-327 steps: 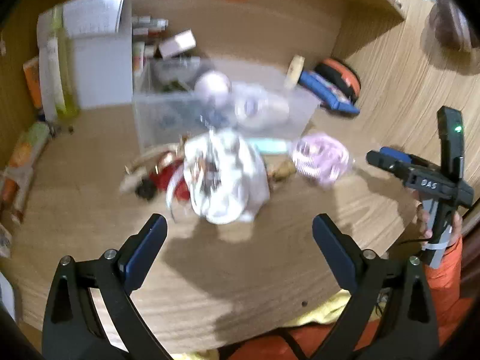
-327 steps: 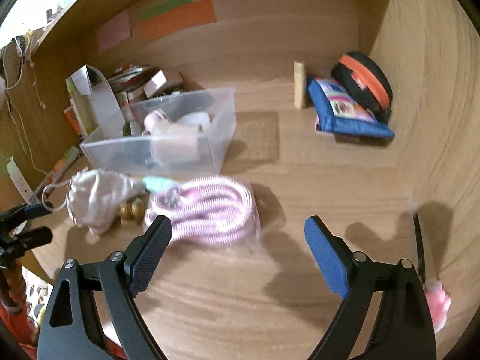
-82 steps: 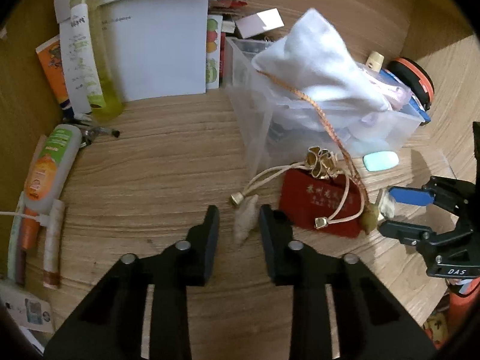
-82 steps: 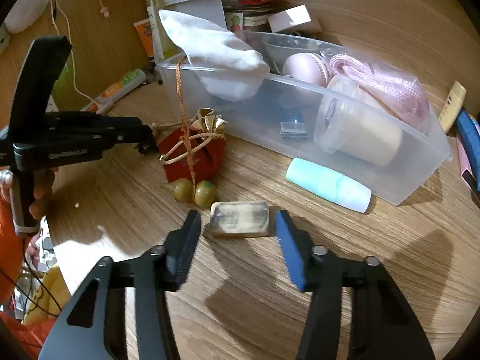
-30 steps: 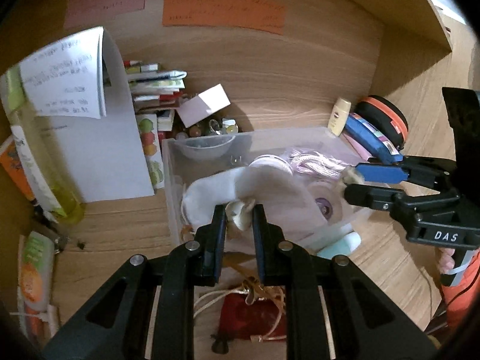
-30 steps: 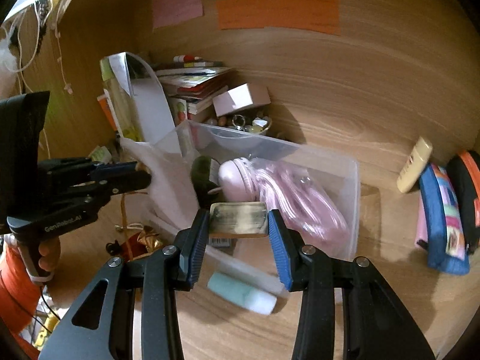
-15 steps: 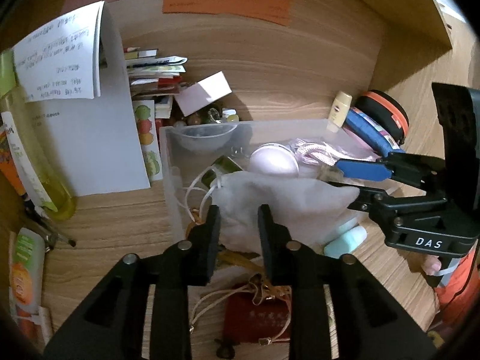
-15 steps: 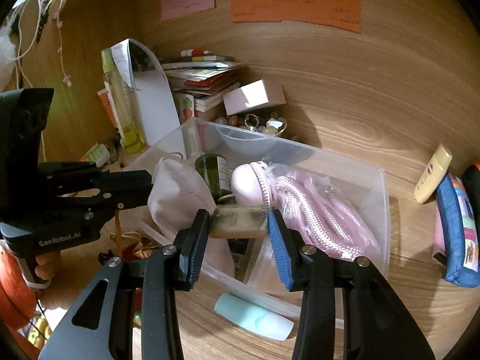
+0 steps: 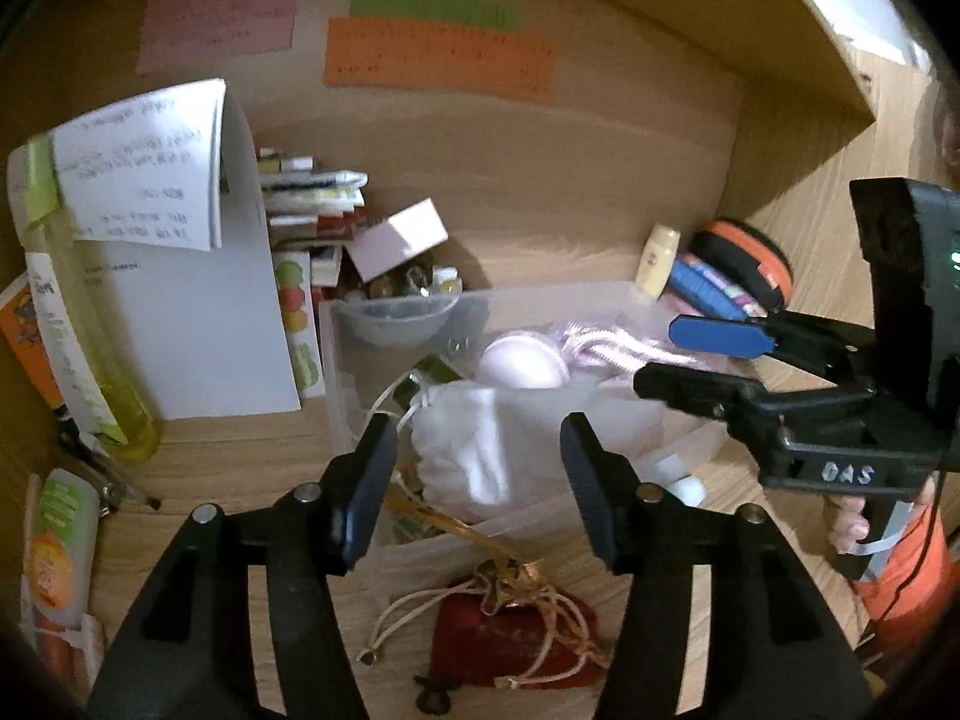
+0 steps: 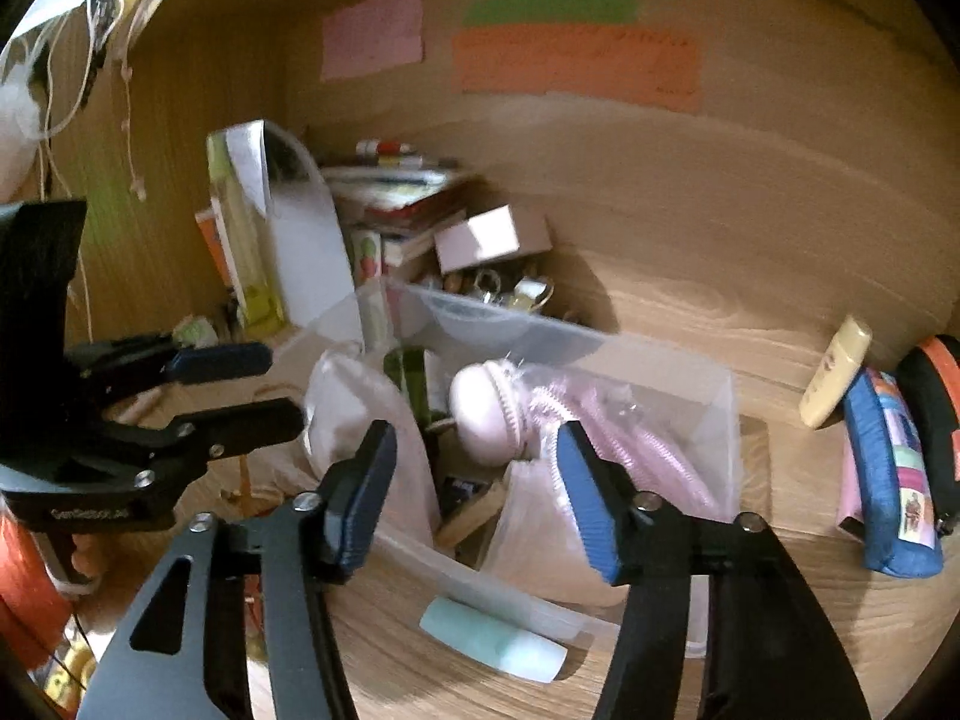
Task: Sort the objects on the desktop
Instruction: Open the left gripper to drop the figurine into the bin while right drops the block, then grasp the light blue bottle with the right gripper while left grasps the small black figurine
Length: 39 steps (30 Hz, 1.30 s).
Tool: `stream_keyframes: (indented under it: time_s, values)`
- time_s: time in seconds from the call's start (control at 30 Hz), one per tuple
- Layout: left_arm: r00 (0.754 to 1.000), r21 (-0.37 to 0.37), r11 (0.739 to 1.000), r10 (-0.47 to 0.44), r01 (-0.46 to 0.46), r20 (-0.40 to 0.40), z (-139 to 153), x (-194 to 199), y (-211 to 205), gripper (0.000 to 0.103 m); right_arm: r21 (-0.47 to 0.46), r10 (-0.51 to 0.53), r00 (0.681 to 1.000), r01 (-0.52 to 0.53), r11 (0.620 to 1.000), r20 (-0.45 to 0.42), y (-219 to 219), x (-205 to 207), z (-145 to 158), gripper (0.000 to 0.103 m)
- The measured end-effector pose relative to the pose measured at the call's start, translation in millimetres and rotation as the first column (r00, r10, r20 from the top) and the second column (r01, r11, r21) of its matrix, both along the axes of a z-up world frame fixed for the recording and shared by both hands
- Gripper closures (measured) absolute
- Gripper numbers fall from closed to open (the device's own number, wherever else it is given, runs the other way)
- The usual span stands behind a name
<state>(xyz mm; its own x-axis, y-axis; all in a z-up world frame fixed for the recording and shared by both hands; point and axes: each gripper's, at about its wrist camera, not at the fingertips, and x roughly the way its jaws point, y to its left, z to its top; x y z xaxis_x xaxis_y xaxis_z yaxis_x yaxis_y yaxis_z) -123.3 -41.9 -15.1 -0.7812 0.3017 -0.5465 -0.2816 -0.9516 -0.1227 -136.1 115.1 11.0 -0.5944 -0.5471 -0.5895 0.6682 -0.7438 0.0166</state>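
1. Both tools hover over the clear plastic bin (image 9: 360, 396) on the table (image 9: 240, 468); the left tool (image 9: 474, 438) has its jaws spread apart and grips nothing; the right tool (image 10: 474, 450) is likewise wide apart and empty.
2. In the bin lie the white drawstring pouch (image 9: 468, 438), a pink round brush (image 10: 486, 408), a pink coiled cord (image 10: 600, 432) in a bag, and a small tan block (image 10: 474, 513) tilted low between the pouch and the bag; the pouch's braided cord (image 9: 468, 534) trails out over the near wall.
3. Judging by the empty jaws above the filled bin, the step in hand looks like a release into the bin, done on both sides.
4. Loose things are left outside: a red pouch (image 9: 516, 642) with gold cords in front of the bin, and a mint tube (image 10: 492, 639) lying just beside its near wall.
5. The next move probably calls for lowering one tool to the table; the left sits nearer the red pouch, the right nearer the mint tube; the tube is smooth and may roll, so a grip across its middle seems wise.
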Motion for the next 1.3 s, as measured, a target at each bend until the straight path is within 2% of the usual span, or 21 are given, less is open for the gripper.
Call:
stream_keyframes:
  time_s: [0.13,0.2,0.27,0.33,0.43,0.6,0.8,0.93,1.0,1.13,1.27,1.3]
  values:
    - [0.999,-0.065,0.998,0.019,-0.023,-0.051,13,20,7,0.047,-0.031,-0.03,1.0,0.03,0.999,-0.005,8,3,13,0.046]
    - [0.998,-0.074,0.997,0.026,-0.03,-0.06,18,29,7,0.041,-0.037,-0.049,0.999,0.049,0.998,-0.012,12,7,17,0.041]
    - [0.997,-0.058,0.997,0.037,-0.041,-0.068,23,38,4,0.032,-0.043,-0.063,0.998,0.062,0.997,-0.018,17,13,19,0.037]
    - [0.996,-0.051,0.997,0.052,-0.055,-0.068,25,44,1,0.03,-0.043,-0.072,0.997,0.071,0.997,-0.018,21,17,20,0.034]
    - [0.996,-0.033,0.996,0.081,-0.083,-0.045,25,50,-7,0.029,-0.042,-0.089,0.996,0.089,0.995,-0.009,29,26,19,0.027]
    - [0.992,-0.008,0.993,0.121,-0.12,0.027,15,58,-20,0.029,-0.036,-0.108,0.994,0.108,0.993,-0.006,42,41,15,0.025]
    - [0.986,-0.025,0.99,0.139,-0.137,0.097,-6,66,-29,0.029,-0.033,-0.131,0.991,0.131,0.991,0.002,57,54,6,0.021]
    - [0.976,-0.049,0.991,0.134,-0.127,0.173,-25,67,-36,0.029,-0.023,-0.133,0.99,0.134,0.991,0.041,64,55,-6,0.021]
    - [0.97,-0.06,0.991,0.13,-0.12,0.207,-36,68,-39,0.029,0.007,-0.107,0.99,0.107,0.994,0.094,65,52,-17,0.021]
    - [0.966,-0.09,0.99,0.125,-0.107,0.224,-47,72,-38,0.029,0.045,-0.083,0.977,0.076,0.996,0.199,65,47,-42,0.021]
    - [0.962,-0.102,0.993,0.088,-0.063,0.26,-58,67,-31,0.049,0.073,-0.111,0.947,0.093,0.993,0.302,60,33,-64,0.02]
    - [0.961,-0.101,0.994,0.078,-0.052,0.265,-59,65,-29,0.051,0.065,-0.112,0.937,0.096,0.993,0.33,59,30,-67,0.02]
